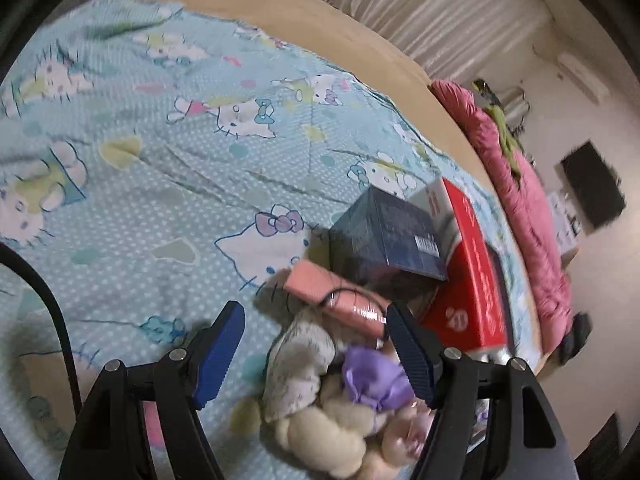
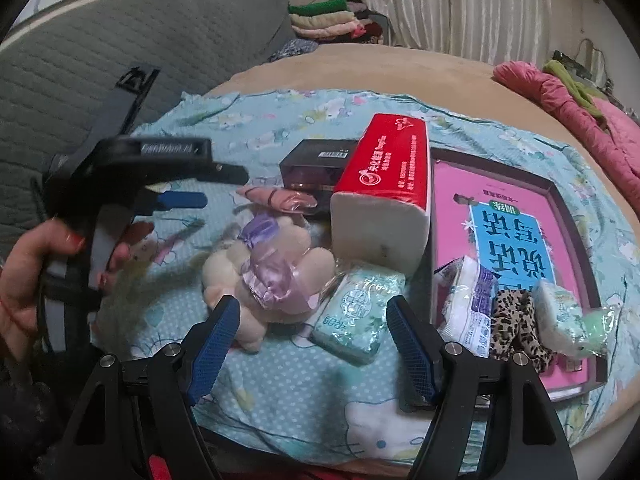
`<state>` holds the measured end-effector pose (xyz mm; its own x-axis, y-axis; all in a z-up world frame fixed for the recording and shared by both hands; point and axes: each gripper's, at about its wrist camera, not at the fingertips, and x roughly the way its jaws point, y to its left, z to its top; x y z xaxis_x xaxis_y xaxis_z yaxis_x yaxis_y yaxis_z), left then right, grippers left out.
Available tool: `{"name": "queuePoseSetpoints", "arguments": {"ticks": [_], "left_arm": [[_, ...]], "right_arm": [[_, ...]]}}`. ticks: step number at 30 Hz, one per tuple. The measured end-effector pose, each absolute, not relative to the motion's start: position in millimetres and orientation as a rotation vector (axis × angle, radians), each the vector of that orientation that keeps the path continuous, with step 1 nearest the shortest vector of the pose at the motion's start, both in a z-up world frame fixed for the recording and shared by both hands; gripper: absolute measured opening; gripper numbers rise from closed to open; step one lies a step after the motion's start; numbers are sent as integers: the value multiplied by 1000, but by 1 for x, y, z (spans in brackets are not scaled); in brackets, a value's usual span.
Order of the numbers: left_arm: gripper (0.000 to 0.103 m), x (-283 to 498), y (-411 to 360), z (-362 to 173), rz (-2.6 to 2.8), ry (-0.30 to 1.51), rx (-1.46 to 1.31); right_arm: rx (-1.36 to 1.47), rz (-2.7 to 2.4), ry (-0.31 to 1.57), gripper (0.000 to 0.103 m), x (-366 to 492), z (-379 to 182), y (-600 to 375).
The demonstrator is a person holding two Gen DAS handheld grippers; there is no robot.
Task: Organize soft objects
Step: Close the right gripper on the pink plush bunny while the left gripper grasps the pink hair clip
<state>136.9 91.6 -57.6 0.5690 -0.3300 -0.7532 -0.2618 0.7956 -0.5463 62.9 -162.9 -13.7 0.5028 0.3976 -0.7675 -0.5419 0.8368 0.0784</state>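
Note:
A cream plush toy in a purple dress (image 2: 272, 272) lies on the Hello Kitty sheet (image 2: 280, 380). In the left wrist view the toy (image 1: 340, 400) sits between the open fingers of my left gripper (image 1: 316, 356), low in the frame. My left gripper also shows in the right wrist view (image 2: 188, 184), held by a hand at the left, above the toy. My right gripper (image 2: 312, 344) is open and empty, just short of a green tissue pack (image 2: 356, 316). A pink box tray (image 2: 500, 248) holds a white pack (image 2: 472, 304), a leopard cloth (image 2: 516, 328) and another green pack (image 2: 560, 316).
A red tissue pack (image 2: 384, 184) stands behind the toy, with a dark box (image 2: 316, 168) and a pink wrapped item (image 2: 280, 198) beside it. A pink quilt (image 2: 580, 120) lies at the bed's right edge. Folded clothes (image 2: 328, 20) are stacked at the back.

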Motion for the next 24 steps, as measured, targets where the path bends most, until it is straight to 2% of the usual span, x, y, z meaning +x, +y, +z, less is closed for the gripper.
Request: {"name": "queuePoseSetpoints", "arguments": {"ticks": [8, 13, 17, 21, 23, 24], "left_arm": [[60, 156, 98, -80, -107, 1004, -814], [46, 164, 94, -91, -139, 1021, -854], [44, 167, 93, -96, -157, 1018, -889], [32, 169, 94, -98, -154, 1005, -909], [28, 168, 96, -99, -156, 994, -917], [26, 168, 97, -98, -157, 983, -922]], "right_arm": [[-219, 576, 920, 77, 73, -32, -142], [-199, 566, 943, 77, 83, -43, -138], [-171, 597, 949, 77, 89, -47, -132], [-165, 628, 952, 77, 94, -50, -123], [-159, 638, 947, 75, 94, -52, -119], [-152, 641, 946, 70, 96, -52, -119]]}}
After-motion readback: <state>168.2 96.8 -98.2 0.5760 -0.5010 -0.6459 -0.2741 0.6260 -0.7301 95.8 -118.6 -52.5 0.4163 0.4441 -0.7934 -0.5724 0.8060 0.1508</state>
